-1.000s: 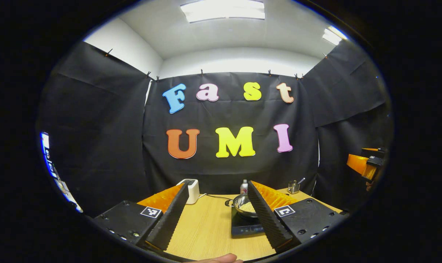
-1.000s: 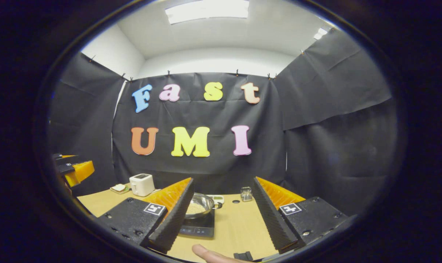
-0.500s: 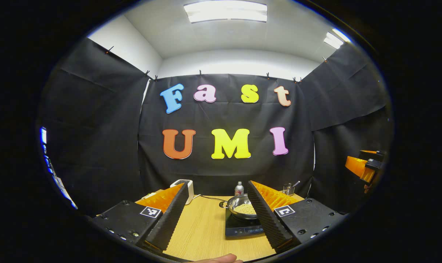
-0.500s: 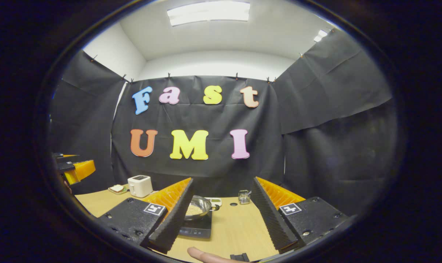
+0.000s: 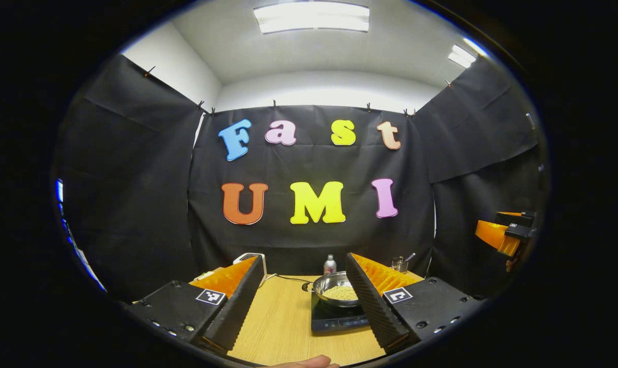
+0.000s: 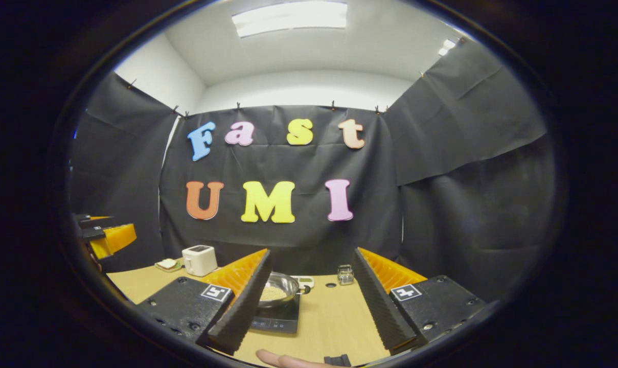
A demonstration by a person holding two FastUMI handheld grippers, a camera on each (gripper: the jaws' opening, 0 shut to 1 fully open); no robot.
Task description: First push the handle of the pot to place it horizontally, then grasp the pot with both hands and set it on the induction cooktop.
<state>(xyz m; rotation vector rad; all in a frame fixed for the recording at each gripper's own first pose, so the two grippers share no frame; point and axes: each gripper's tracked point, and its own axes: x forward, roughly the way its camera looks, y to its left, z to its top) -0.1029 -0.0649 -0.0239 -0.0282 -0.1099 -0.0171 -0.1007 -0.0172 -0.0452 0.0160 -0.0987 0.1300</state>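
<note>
Both grippers hover above the near edge of the wooden table (image 5: 283, 327), each with its 2 fingers spread wide and nothing between them. Seen from the left gripper view, the left gripper (image 5: 303, 301) frames bare tabletop, and the pot (image 5: 334, 294) sits on the induction cooktop (image 5: 337, 319) just behind its right-hand finger, which hides part of both. The pot is a shallow steel pan holding pale grains, with a small dark handle stub on its left side. Behind it stand a small bottle (image 5: 329, 265) and a glass jar (image 5: 399, 264), and a white toaster (image 5: 251, 257) peeks over the other finger, a dark cable running from it across the table. The right gripper (image 5: 500, 236) shows at the far right edge of that view, raised well above the table. From the right gripper view, the right gripper (image 6: 309, 304) also stands released; the pot (image 6: 278, 290) rests on the cooktop (image 6: 277, 321) behind its left-hand finger. The toaster (image 6: 199, 259) stands farther left beside a small plate of food (image 6: 167, 264), the jar (image 6: 345, 274) farther back. The left gripper (image 6: 107, 237) shows at the far left edge. A fingertip (image 6: 283, 361) shows at the bottom.
</note>
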